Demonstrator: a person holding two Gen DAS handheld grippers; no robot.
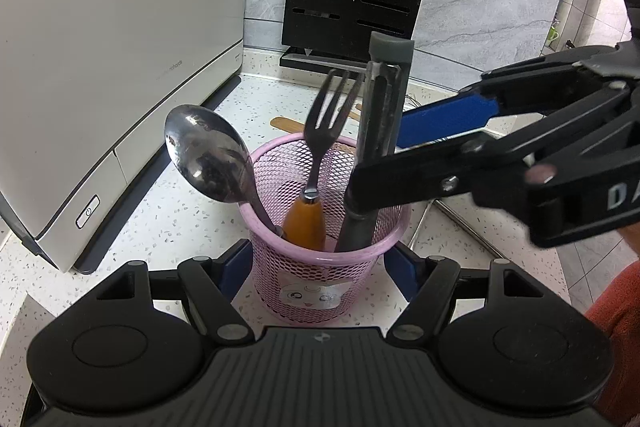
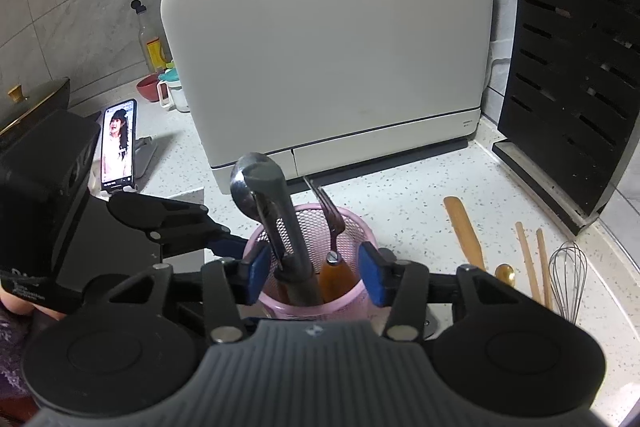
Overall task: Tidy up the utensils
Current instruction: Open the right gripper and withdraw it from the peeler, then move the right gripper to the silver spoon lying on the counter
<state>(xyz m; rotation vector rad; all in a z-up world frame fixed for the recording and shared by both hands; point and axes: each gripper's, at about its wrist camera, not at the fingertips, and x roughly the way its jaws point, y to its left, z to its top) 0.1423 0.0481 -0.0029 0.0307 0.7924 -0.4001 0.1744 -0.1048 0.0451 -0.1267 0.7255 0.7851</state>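
A pink mesh cup [image 1: 326, 259] stands on the speckled counter and holds a steel spoon [image 1: 208, 159], a fork with an orange handle [image 1: 316, 163] and a grey peeler [image 1: 380, 131]. My left gripper [image 1: 320, 279] is shut on the cup, a blue pad on each side. In the right wrist view my right gripper [image 2: 316, 275] is open, its blue pads either side of the cup [image 2: 340, 227] with the peeler [image 2: 288, 239] standing free between them. A wooden spatula [image 2: 464, 231], chopsticks [image 2: 534, 259], a gold spoon [image 2: 505, 273] and a whisk [image 2: 568, 275] lie on the counter at right.
A white appliance [image 2: 328, 59] stands behind the cup. A black slotted knife rack [image 2: 572, 123] stands at the back right. A phone on a stand [image 2: 118, 147], a bottle and cups are at the far left. The counter edge curves off at the right.
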